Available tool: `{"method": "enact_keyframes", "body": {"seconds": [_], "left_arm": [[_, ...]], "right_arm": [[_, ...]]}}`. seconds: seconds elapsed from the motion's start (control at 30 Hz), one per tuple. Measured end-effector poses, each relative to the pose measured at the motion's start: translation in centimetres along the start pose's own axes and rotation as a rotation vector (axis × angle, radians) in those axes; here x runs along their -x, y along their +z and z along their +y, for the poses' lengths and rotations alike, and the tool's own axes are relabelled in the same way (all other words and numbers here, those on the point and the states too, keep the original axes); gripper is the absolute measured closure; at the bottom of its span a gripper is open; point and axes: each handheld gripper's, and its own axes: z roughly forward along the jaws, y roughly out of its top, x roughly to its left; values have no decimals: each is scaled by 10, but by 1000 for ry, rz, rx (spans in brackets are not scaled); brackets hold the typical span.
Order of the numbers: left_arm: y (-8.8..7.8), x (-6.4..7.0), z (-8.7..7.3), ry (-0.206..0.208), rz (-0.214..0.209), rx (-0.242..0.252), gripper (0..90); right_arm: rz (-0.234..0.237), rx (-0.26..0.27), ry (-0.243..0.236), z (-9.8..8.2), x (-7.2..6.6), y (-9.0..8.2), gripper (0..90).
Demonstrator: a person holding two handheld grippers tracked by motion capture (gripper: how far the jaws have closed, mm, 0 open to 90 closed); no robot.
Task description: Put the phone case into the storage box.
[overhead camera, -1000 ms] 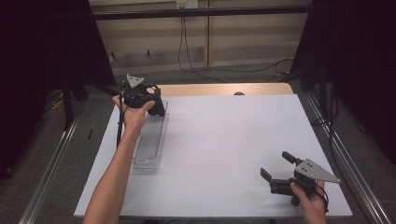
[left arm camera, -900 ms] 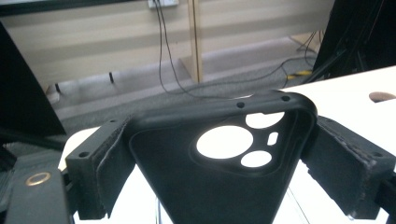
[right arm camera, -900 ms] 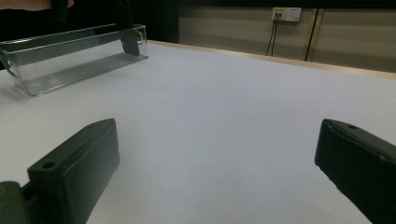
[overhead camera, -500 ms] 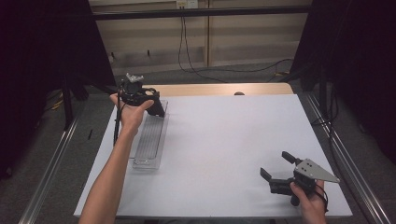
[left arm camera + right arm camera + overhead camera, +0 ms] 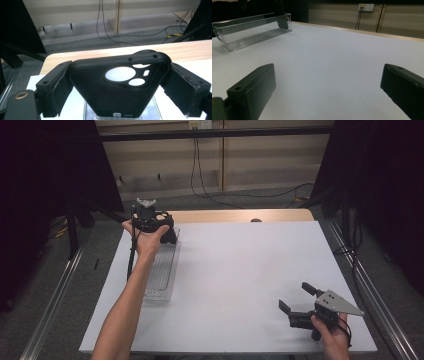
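Note:
A black phone case [image 5: 117, 85] with round camera cut-outs is clamped by its side edges between my left gripper's pads [image 5: 57, 87]. My left gripper [image 5: 167, 234] is shut on it and holds it over the far end of a clear plastic tray [image 5: 161, 270] at the table's left. The tray [image 5: 249, 35] looks empty, and the case's lower end [image 5: 283, 23] shows at its far end. My right gripper [image 5: 296, 296] rests low near the front right corner of the white table [image 5: 240, 270]. It stands open with nothing between its fingers [image 5: 254, 87].
A wooden strip [image 5: 235, 215] runs along the table's far edge, with a small dark object [image 5: 256, 220] on it. Metal rails [image 5: 360, 280] flank both sides. Cables [image 5: 105, 25] trail on the floor beyond. White surface stretches between the tray and the right gripper.
My left gripper has shifted and turned slightly with the phone case over the tray's far end. The right gripper has stayed where it was.

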Motion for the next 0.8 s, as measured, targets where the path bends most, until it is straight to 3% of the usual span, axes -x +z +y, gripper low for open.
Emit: {"method": "enact_keyframes", "body": {"seconds": [0.33,0.5,0.6,0.8], "left_arm": [[5,2,-1,-1,30,31,135],[7,3,-2,-9,22,42,131],[7,5,-2,14,19,38,129],[9,3,-1,17,-13,43,123]], "right_arm": [[1,-1,1,0,0,0,0],[0,0,0,0,0,0,0],[3,-3,2,0,0,0,0],[4,-5,3,-1,0,0,0]]}}
